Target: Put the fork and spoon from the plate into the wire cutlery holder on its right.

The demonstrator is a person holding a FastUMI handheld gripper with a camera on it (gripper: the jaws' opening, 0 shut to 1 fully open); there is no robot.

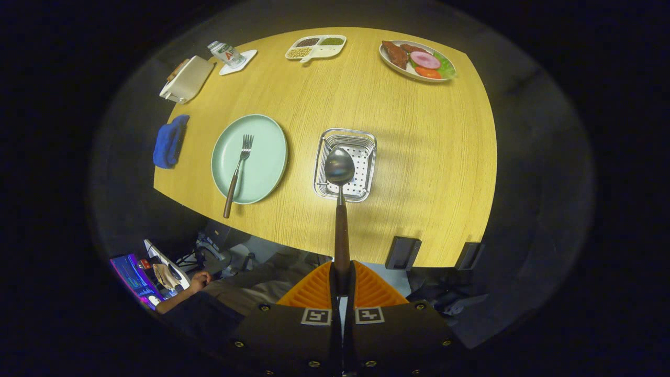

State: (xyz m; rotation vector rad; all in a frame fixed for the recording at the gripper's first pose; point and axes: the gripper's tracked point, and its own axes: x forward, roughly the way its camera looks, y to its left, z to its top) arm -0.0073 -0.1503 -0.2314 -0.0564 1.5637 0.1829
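You had the tongs [342,272] clamped on the spoon [339,173] by the tail of its wooden handle, both fingers pressing on it, bowl end pointing away from you. The bowl sat in line with the wire cutlery holder [366,140], apparently above it; height over the basket couldn't be judged from this angle.

My read for the drop step: you needed the bowl lowered inside the wire rim before letting go, since a release from high up would likely have bounced it off the perforated base or tipped the holder. The long handle gripped at the far end gave you a lot of lever, so a slow descent with the handle kept roughly aligned with the holder's long axis looked safest.

Containers:
- Cutlery holder: no cutlery visible inside it.
- Green plate [267,131], just left of the holder on the bench [429,173]: the fork [238,173] lay on it, tines away from you, handle overhanging the near rim. That was the one left to move.
- Divided tray [327,51] at the far side: three compartments of what looked like beans or grains.
- White plate [388,62], far right: sliced meat, tomato, lettuce.
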